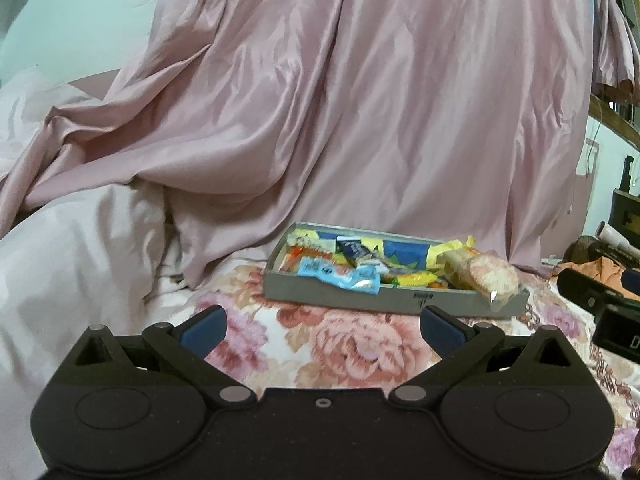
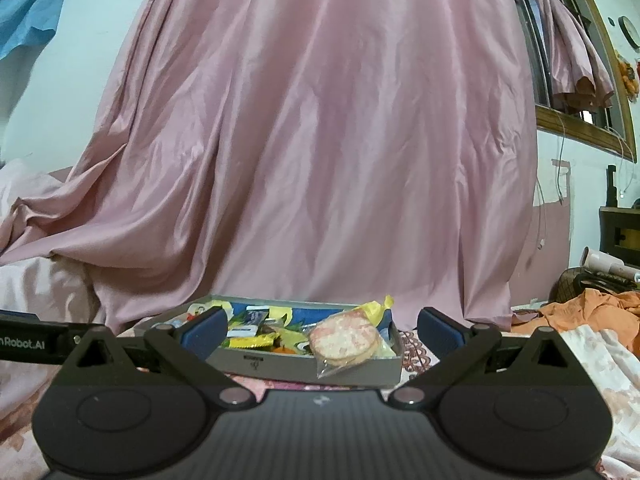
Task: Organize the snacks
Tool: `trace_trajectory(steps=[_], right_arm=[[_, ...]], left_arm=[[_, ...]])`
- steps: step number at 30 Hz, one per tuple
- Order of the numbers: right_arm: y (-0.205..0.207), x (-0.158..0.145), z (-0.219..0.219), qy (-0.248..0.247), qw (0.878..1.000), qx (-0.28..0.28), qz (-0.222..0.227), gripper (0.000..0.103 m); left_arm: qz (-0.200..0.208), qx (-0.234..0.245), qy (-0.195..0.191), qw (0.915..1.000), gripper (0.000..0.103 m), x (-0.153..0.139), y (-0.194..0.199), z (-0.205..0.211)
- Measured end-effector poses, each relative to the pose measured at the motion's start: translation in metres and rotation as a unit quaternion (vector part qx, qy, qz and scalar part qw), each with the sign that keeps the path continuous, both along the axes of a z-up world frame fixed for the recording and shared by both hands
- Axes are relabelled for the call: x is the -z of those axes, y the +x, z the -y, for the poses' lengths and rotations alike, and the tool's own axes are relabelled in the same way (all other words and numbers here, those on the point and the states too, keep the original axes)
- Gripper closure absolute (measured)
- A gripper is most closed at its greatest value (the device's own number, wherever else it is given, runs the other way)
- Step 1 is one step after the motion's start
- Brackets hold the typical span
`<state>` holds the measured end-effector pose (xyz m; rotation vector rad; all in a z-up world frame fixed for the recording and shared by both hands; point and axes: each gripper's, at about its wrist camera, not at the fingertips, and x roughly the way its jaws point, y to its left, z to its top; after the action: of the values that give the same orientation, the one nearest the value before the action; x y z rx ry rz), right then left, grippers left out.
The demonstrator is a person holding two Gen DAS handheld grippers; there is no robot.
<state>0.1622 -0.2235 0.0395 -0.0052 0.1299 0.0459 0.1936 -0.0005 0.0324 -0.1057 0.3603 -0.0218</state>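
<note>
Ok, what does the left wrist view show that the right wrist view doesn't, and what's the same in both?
Only the left wrist view: the light blue packet draped over the tray's near wall, a wide stretch of the floral bedspread in front of the tray, and the white bedding heaped on the left.

Only the right wrist view: the wooden window frame, a round wall clock and blue cloth at top left.

Both: the grey tray of snacks, the clear bag of round pink crackers at its right end, the pink curtain, and open, empty grippers.
</note>
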Motion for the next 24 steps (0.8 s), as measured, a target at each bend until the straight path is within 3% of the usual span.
trace_trajectory(steps=[24], right_arm=[[-0.059, 0.010, -0.009, -0.022, 0.998, -0.027, -0.042, 0.000]], left_arm=[[-0.030, -0.016, 0.005, 0.9994, 0.001, 0.016, -0.067, -0.015]])
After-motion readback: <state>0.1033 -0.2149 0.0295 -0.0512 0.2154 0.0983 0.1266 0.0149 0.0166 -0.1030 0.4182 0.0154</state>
